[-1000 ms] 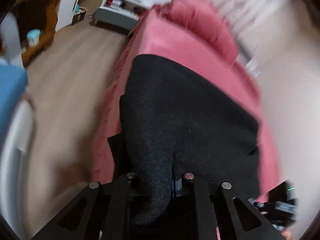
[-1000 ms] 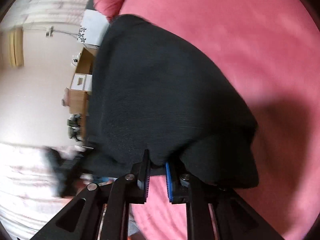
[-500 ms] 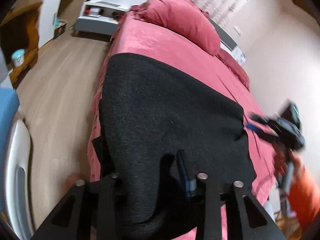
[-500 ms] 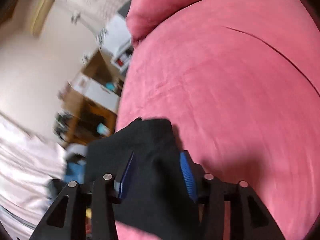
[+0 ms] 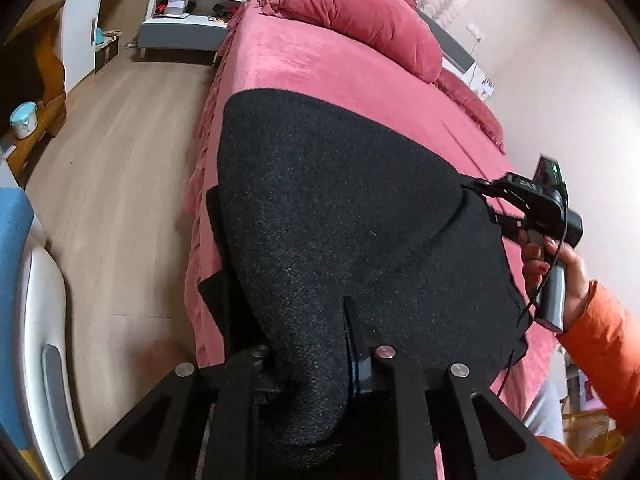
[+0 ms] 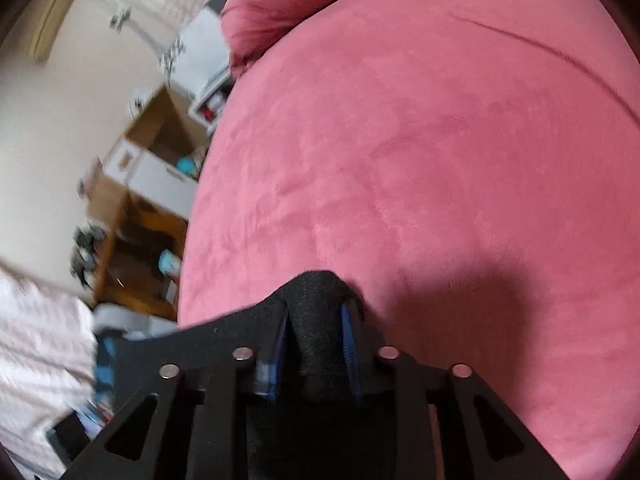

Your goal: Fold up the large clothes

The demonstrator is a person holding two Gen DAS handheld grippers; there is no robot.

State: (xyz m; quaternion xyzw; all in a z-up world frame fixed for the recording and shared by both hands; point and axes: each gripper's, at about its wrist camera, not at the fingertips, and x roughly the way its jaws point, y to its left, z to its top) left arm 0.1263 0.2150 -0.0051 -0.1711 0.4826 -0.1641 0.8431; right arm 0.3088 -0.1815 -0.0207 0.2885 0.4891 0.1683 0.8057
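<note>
Spreading wide across the near end of the pink bed (image 5: 328,68), the black knit garment (image 5: 340,208) lies with one folded layer over another, its left edge hanging just over the bed's side toward the wooden floor (image 5: 120,168). Left gripper (image 5: 320,364) has it: a thick bunch of the near hem is pinched between the fingers, blue pad just showing on the right one. Over on the right, the right gripper (image 5: 486,204) meets the garment's far right corner, held in a hand (image 5: 560,268) with an orange sleeve. From its own camera, the right gripper (image 6: 316,344) grips a fold of the black knit garment (image 6: 316,296) between its blue-padded fingers (image 6: 349,344), the cloth bulging out past the tips onto the bed (image 6: 440,140). At the far end, a big pink pillow (image 5: 360,20) sits on the bed, with a white low cabinet (image 5: 188,20) beyond on the left.
</note>
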